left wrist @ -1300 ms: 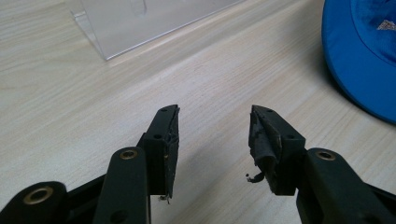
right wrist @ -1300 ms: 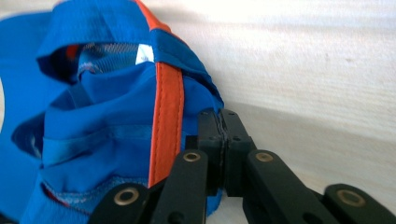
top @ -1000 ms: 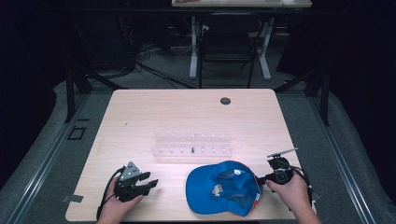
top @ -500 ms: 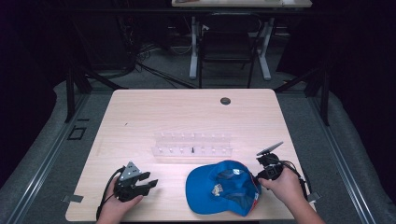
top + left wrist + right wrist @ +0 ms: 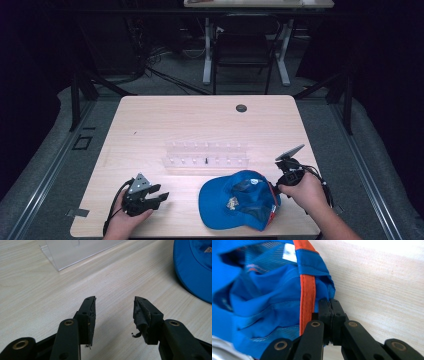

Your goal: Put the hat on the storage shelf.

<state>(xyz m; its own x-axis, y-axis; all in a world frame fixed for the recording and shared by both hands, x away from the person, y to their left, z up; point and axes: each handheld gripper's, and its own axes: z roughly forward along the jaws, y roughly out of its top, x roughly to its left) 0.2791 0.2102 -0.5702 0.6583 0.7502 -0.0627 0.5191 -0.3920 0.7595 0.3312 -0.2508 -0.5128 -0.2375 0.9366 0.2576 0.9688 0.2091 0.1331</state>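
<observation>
My right gripper (image 5: pixel 329 305) pinches the blue cap's (image 5: pixel 235 199) rim at the table's (image 5: pixel 150 120) near edge.

Its jaws are closed on the fabric beside the orange band (image 5: pixel 307 293), at the cap's 3 o'clock side. My left gripper (image 5: pixel 115 315) rests spread and empty at 9 o'clock. By my reckoning the cap is gripped but not yet moved; the clear rack (image 5: pixel 206 155) waits at 12 o'clock.

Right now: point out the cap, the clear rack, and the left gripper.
cap (image 5: pixel 235 200), high view, on the blue crown.
clear rack (image 5: pixel 206 155), high view, on its middle.
left gripper (image 5: pixel 114 312), left gripper view, midway between its open fingertips.
</observation>
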